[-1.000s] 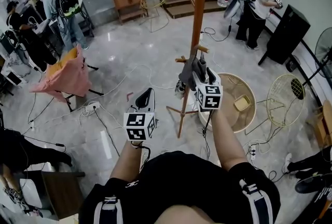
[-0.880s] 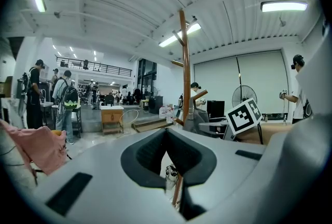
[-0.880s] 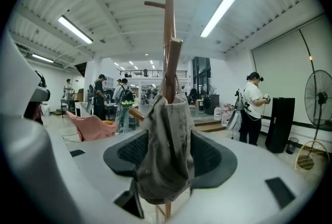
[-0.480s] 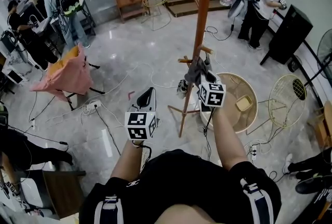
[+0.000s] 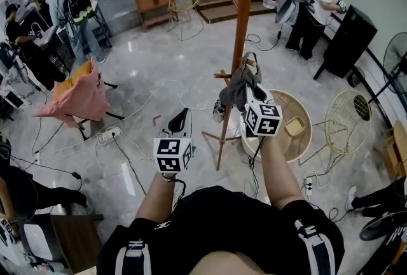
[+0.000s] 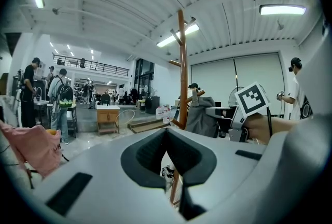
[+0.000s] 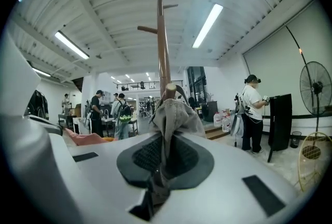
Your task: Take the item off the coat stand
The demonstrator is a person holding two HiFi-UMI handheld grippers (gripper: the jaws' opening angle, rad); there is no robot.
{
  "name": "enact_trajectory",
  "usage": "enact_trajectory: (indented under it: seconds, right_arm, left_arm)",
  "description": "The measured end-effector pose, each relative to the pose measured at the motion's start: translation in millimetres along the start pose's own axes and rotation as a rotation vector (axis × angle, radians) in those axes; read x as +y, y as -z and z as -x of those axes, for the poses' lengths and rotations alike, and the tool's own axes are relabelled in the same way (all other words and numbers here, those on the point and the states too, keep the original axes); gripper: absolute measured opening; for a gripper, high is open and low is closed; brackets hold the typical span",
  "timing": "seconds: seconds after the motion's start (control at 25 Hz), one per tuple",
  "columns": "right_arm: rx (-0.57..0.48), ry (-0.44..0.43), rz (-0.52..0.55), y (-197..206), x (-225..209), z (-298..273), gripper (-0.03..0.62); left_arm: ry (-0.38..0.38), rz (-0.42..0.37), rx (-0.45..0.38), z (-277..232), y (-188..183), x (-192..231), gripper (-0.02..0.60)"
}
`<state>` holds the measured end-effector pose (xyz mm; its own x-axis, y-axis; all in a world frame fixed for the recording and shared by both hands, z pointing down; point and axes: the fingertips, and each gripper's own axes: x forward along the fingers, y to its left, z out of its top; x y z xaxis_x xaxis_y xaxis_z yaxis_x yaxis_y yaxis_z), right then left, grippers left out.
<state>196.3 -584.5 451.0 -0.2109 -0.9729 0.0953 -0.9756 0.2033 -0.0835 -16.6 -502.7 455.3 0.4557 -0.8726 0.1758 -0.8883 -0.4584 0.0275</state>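
A tall wooden coat stand (image 5: 240, 25) rises from the floor in front of me. A grey cloth item (image 5: 239, 84) hangs bunched on one of its low pegs. My right gripper (image 5: 249, 94) is at the item, its jaws closing, and the fabric is pinched between its pads. In the right gripper view the grey cloth (image 7: 174, 114) runs from the peg down into the right gripper (image 7: 163, 158). My left gripper (image 5: 180, 118) hovers lower left of the stand, shut and empty. The left gripper view shows the left gripper (image 6: 167, 166), the stand (image 6: 182, 62) and the cloth (image 6: 201, 119).
A round wicker table (image 5: 304, 116) and a wire chair (image 5: 346, 121) stand right of the stand's base. A pink garment (image 5: 79, 92) drapes over a chair at left. Cables and a power strip (image 5: 108, 135) lie on the floor. Several people stand around.
My right gripper has shut on the grey cloth, and the cloth now bulges up over the peg. The left gripper has stayed put.
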Motion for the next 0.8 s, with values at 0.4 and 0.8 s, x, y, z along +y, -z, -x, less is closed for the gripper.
enact_trajectory:
  seconds: [0.4, 0.8]
  right_arm:
    - [-0.107, 0.005, 0.042, -38, 4, 47, 0.031]
    - [-0.092, -0.008, 0.010, -12, -4, 80, 0.029]
  left_arm:
    - [0.045, 0.000, 0.000, -9, 1, -20, 0.017]
    - [0.095, -0.018, 0.010, -20, 4, -41, 0.017]
